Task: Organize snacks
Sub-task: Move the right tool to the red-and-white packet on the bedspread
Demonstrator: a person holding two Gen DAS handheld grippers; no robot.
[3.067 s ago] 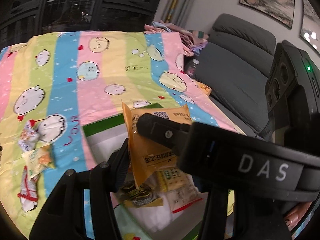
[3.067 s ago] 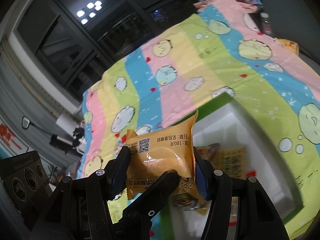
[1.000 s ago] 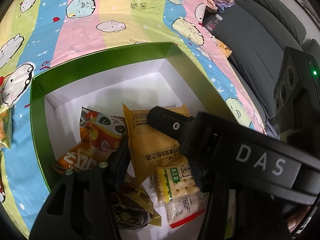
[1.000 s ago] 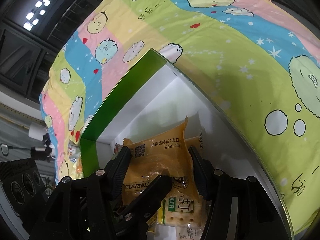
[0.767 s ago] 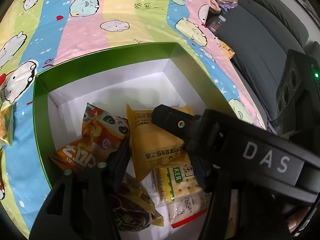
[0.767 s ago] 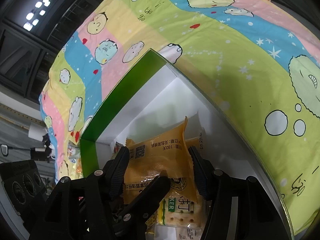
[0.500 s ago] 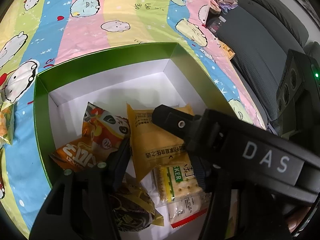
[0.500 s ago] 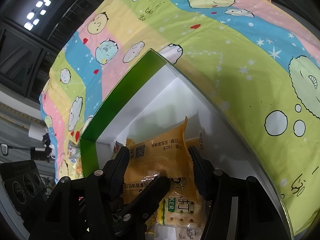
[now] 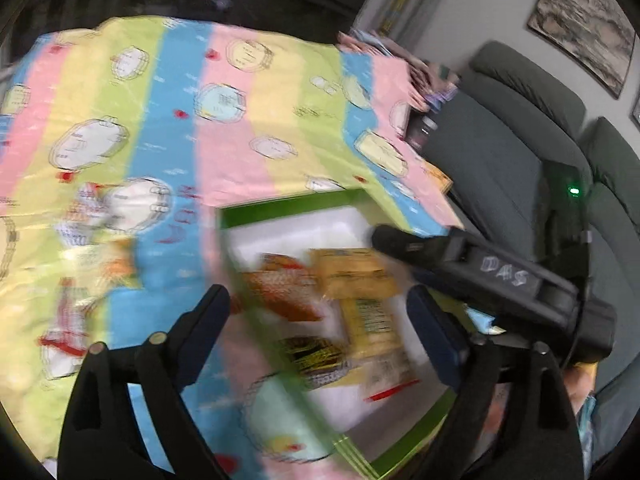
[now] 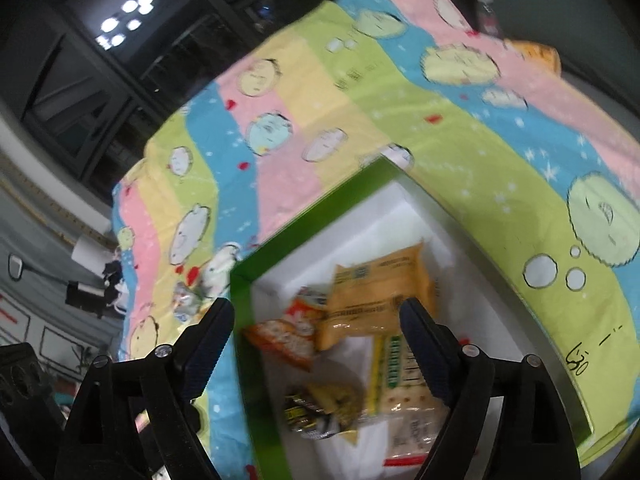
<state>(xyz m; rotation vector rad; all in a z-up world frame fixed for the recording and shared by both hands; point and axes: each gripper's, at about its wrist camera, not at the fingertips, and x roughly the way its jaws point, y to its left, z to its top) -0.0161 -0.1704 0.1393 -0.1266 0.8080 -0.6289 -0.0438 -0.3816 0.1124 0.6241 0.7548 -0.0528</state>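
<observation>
Several snack packets lie in the green box; the orange packet rests flat near its far end, long axis crosswise. Both tongs are opening, empty, above it.

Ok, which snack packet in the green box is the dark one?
The black and gold packet, lying at the near end of the box; the other packets there are orange, yellow or clear.
</observation>
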